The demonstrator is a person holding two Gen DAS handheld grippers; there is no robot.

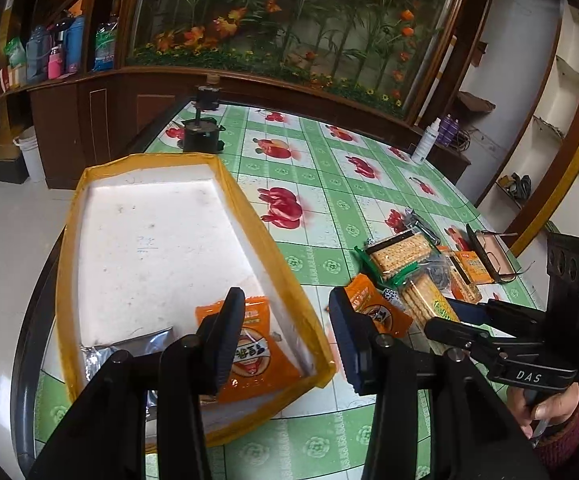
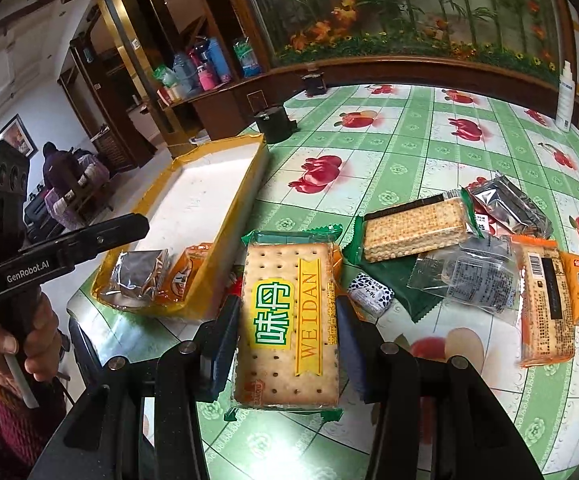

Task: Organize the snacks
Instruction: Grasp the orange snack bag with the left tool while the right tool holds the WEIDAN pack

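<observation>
Two snacks already lie in the tray to the left, while the right gripper is closed across the cracker pack, its long axis running along the fingers, and the left gripper hangs wide open, empty.

**A lived-in home dining room**

The table wears a green plastic cloth printed with red fruit, the sort used for family meals. Behind it runs a dark wood cabinet with a large flower mural set in its frame. A side shelf holds thermos flasks and water bottles. A spray bottle stands at the table's far edge. Through a doorway in the right wrist view, a person sits in another room beneath a framed picture. White wall shelves curve along one side.
</observation>
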